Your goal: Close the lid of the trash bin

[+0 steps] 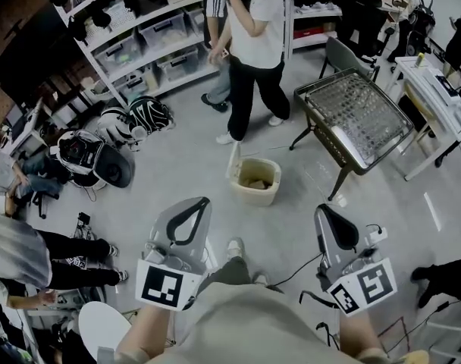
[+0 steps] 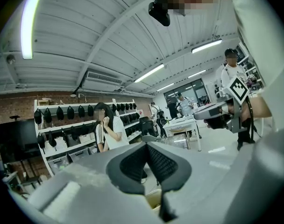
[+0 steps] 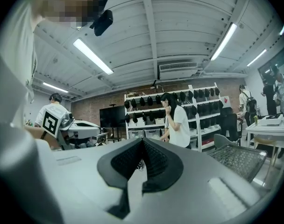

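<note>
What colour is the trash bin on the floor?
Beige, or cream: the trash bin and its raised lid alike. The head view shows it best.

The trash bin [image 1: 255,182] stands on the floor [image 1: 177,180] ahead of the left hand-held gripper [image 1: 188,207] and the right hand-held gripper [image 1: 328,214], between the two and well apart from both, with its lid [image 1: 234,160] upright at the bin's left edge. Behind the bin stands a person [image 1: 249,44], the shelves [image 1: 139,32] run along the back to the left of that person, and helmets [image 1: 113,139] lie on the floor before the shelves, left of the bin. A mesh-topped stand [image 1: 359,116] sits to the right of the bin, with a desk [image 1: 431,89] further right.
</note>
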`<control>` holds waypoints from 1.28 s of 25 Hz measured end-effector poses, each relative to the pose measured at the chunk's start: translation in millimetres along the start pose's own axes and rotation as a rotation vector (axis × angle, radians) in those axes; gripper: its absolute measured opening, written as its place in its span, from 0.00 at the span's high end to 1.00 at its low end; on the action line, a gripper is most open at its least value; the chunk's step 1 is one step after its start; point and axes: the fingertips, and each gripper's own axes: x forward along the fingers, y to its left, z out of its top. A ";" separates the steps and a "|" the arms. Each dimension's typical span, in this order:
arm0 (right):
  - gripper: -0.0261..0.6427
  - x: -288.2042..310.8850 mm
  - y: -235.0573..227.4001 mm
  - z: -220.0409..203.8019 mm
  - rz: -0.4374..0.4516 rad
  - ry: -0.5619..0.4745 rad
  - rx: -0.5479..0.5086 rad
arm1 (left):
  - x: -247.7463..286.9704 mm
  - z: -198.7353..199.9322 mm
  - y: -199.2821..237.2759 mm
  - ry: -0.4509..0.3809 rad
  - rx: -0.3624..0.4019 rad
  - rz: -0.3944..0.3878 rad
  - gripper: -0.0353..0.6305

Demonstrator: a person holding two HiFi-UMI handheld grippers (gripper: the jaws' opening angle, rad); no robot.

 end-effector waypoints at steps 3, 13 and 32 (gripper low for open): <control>0.96 10.2 -4.9 -3.5 -0.007 0.010 -0.005 | 8.4 -4.4 7.2 -0.001 -0.014 -0.001 0.94; 0.96 84.3 -29.6 -12.8 -0.032 0.050 -0.013 | 70.4 -18.3 59.3 -0.022 -0.031 -0.037 0.94; 0.96 295.2 -110.6 -17.3 -0.167 0.118 0.009 | 245.7 -48.9 217.9 -0.020 0.010 -0.160 0.94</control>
